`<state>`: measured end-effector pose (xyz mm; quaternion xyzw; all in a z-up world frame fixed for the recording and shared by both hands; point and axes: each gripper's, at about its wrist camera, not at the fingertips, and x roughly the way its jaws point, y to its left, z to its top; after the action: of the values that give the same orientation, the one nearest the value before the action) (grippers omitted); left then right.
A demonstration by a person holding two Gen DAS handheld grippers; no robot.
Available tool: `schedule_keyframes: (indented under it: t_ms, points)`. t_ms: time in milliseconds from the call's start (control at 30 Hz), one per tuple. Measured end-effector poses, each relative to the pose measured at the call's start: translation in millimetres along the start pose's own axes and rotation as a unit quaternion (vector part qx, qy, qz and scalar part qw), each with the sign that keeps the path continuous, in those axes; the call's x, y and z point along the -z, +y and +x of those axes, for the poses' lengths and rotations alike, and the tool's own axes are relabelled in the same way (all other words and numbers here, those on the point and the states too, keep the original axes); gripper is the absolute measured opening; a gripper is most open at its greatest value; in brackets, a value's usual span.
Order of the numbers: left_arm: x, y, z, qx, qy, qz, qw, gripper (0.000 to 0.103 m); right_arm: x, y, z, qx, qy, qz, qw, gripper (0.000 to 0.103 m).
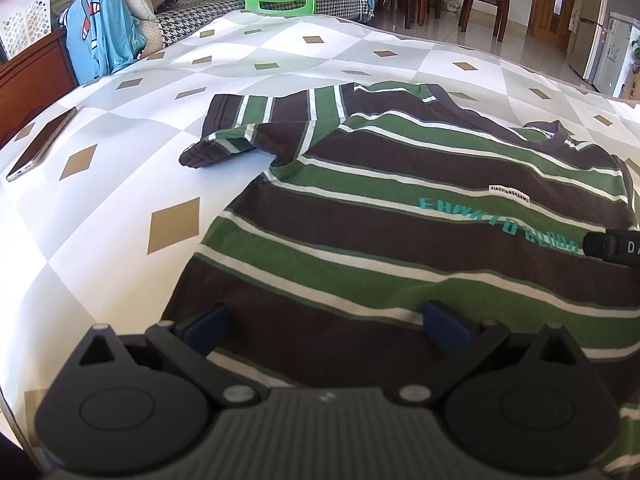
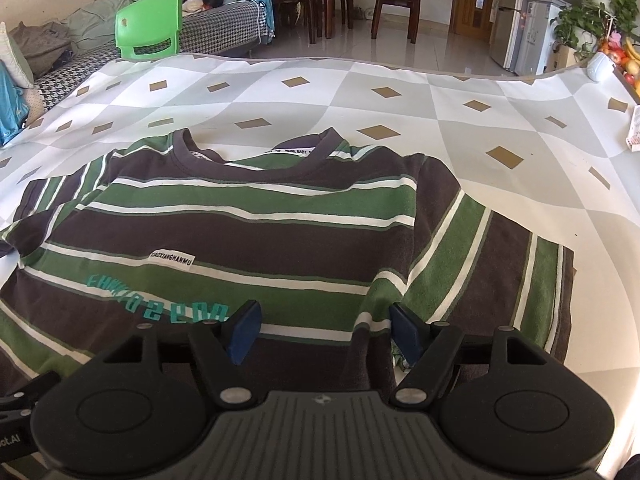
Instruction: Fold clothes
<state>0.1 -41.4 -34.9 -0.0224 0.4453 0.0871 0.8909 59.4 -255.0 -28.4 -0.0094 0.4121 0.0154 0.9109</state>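
The patterned tablecloth [image 1: 280,52] fills both views, and on it lies the striped T-shirt [image 2: 256,232], face up with its collar [image 2: 256,166] toward the far edge. As a judgement, the fold is at an early stage: the sleeve on the shirt's right-hand side [image 2: 500,276] seems turned in over the body, while the other sleeve [image 1: 256,120] lies spread out beyond the shirt on the cloth, so that side and the lengthwise folds are left. The left gripper [image 1: 326,330] hovers over the shirt's lower part with its jaws wide apart and nothing between them; the right gripper [image 2: 324,330] is likewise parted over the fabric, clamping nothing. The shirt's hem is hidden beneath both tools. A phone [image 1: 40,144] lies well off the shirt's spread sleeve.
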Motion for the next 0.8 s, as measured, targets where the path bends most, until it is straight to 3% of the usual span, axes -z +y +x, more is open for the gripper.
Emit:
schedule_keyframes:
  t_ms: [200,533,800]
  points:
    - [-2,5,2,-0.003,0.006,-0.016,0.9998,0.103,-4,-20,-18,-0.049,0.005,0.074,0.996,0.07]
    - [3,16,-7,-0.009,0.027,-0.034,0.999,0.103,17,-58,-68,-0.028,0.019,0.098,0.995,0.07]
    - [9,18,-16,0.002,0.052,-0.028,0.9982,0.103,56,-65,-90,-0.055,0.06,0.124,0.989,0.07]
